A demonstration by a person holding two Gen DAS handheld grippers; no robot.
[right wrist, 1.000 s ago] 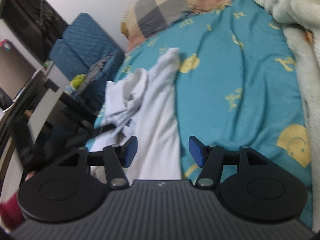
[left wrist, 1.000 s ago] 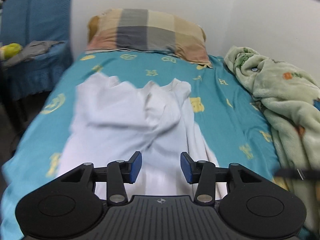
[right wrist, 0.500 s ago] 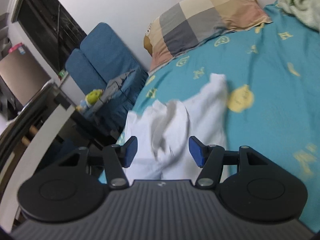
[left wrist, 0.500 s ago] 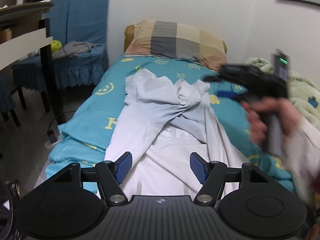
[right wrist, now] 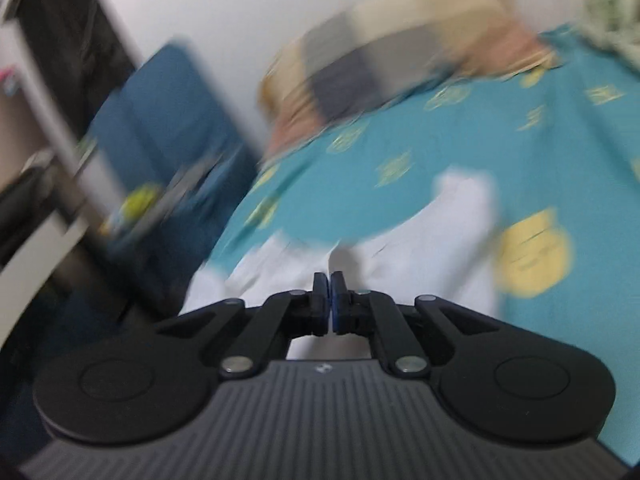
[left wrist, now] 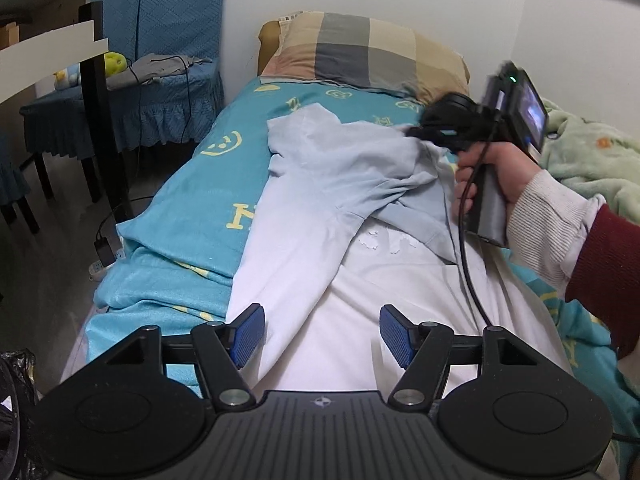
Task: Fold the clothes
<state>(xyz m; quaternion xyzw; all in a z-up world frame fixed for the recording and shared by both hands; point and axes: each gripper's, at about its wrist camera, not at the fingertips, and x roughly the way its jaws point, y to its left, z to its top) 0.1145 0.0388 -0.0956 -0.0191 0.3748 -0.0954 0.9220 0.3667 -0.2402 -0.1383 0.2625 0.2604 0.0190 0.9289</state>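
The white garment (left wrist: 360, 248) was spread lengthwise on the bed sheet (left wrist: 208, 184), extending ahead of and beneath the left gripper (left wrist: 322, 336), whose jaws were held wide apart and empty. The right gripper (right wrist: 329, 300) was clenched, jaws pressed together; whether cloth was pinched between them could not be determined. A plaid pillow (left wrist: 360, 52) was located beyond the garment.

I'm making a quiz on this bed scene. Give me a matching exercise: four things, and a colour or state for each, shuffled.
Things:
1. left gripper
2. right gripper
3. pillow
4. bed sheet

States:
A. teal with yellow prints
B. jaws open
C. checked tan and grey
D. jaws shut

Pairs: 1-B, 2-D, 3-C, 4-A
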